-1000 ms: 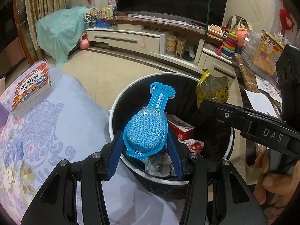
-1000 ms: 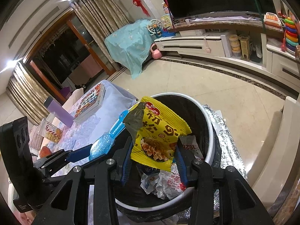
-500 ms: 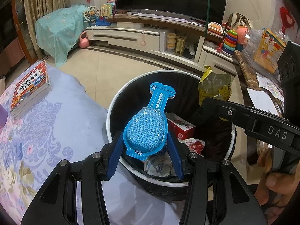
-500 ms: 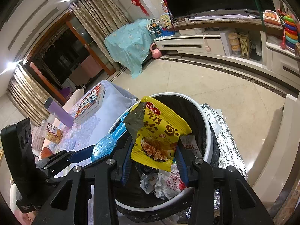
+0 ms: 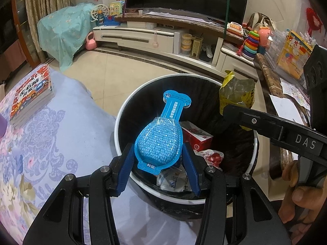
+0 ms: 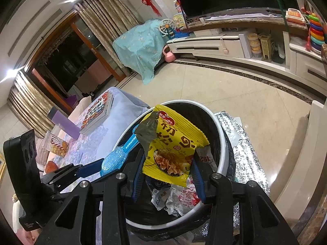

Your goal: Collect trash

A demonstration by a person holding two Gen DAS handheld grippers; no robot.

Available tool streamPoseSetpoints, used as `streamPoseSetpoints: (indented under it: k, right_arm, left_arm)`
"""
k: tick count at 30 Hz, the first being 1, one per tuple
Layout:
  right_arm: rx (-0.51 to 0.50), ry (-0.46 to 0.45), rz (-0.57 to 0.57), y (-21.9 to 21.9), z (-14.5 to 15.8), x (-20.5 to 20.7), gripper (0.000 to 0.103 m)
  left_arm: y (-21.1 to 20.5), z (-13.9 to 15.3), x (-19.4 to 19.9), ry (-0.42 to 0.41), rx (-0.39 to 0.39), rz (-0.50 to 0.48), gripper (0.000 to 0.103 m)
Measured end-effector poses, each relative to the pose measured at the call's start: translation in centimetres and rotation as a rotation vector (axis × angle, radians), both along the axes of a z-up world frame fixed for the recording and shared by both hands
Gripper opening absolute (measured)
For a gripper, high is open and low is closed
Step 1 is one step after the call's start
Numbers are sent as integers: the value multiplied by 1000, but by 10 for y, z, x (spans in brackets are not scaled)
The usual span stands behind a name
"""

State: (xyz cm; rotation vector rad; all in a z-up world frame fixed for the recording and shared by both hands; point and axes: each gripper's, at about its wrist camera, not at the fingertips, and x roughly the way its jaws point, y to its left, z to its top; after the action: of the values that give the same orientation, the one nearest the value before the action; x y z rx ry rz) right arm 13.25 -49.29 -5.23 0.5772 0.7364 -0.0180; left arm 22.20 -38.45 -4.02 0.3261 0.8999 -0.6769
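we are holding both grippers over the trash bin [image 5: 120,134], which is standing beside the table [image 5: 67,134] with its floral cloth. our left gripper [image 5: 158,163] is clenching a blue bulb-shaped packet [image 5: 159,138] by its wide lower end, the narrow neck pointing up and away above the bin's opening. our right gripper [image 6: 167,173] is grasping a yellow snack wrapper [image 6: 175,143] by its lower part, its torn top sticking up over the bin. inside the black-lined bin we are seeing crumpled white wrappers [image 6: 175,200] and a red and white box [image 5: 197,137]. on the table a stack of books [image 5: 30,96] is lying well apart from the bin, with a purple bottle [image 6: 63,121] beside it in the right wrist view.
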Motion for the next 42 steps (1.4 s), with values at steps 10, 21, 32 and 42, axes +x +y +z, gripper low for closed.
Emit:
streamPoseSetpoints:
  k: [10,21,32,42]
  right_arm:
    - [7,2,-10,-3,0,-1,51]
    - [-11,-64,-37,9,25,-31,74]
    - [-64,-163,-78,67,44,-97,94]
    - [-186,-245,-127,114,65,-139,96]
  left_arm:
    - [8,3,4,26,-12,23,55]
    - [66,21,-23,-8,-92,96,67]
    - [154,43,-85,-54,-280,229,77]
    - [203,71,-136,-200,-337,273,84]
